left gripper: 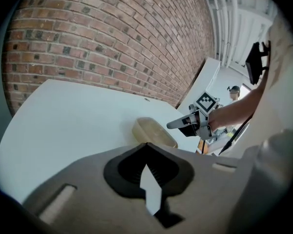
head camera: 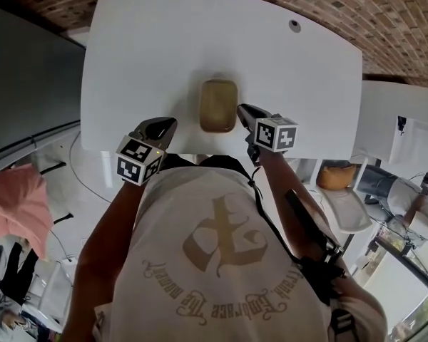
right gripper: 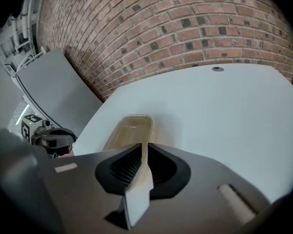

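Both grippers are hovering with their jaws drawn nearly together and nothing between them. The left gripper [head camera: 168, 125] is hanging over the near edge of the table [head camera: 157, 41], with only a sliver of tabletop showing through its jaws. The right gripper [head camera: 244, 111] is sitting with its tip just beside the right rim of the tray [head camera: 218, 105]; whether it is touching that rim I cannot tell. The tray is lying flat near the table's front edge, between the two grippers and closer to the right one, and it is looking empty.

Judging by this, the work is sitting at the approach stage: the grippers are flanking the tray and neither is holding it. Taking it up is calling for jaws spread first, then set squarely astride a rim, since the shallow, sloping wall is probably offering little to bite on.
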The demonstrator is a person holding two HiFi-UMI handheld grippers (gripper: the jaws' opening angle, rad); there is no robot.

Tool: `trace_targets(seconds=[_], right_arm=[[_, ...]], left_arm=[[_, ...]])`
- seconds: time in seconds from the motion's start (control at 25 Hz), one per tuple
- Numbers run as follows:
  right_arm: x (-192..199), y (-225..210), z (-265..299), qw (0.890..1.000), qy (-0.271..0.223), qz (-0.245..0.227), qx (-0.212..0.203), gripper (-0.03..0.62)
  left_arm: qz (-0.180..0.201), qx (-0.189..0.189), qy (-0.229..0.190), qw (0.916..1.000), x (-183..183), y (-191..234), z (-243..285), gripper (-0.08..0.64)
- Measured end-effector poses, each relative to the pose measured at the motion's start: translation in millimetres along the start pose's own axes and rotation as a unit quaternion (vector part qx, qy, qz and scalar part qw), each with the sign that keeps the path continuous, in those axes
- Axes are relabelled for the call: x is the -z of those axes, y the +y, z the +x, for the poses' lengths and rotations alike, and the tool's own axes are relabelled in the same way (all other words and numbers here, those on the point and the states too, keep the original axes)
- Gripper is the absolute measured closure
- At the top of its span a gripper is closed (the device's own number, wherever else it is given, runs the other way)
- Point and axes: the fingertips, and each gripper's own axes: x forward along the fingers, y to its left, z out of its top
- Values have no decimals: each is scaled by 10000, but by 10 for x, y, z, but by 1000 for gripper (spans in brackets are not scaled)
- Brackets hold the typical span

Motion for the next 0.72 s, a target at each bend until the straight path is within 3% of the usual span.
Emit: trace_targets(seconds=[0.16,0.72], right_arm=[[56,-25,69,9997,194,112,109,529],[103,29,168,9973,460,478,306,546]], left_arm=[[-94,243,-13,9997,0,61,9,557],[-130,310,-31,9994,54,290,-146,557]])
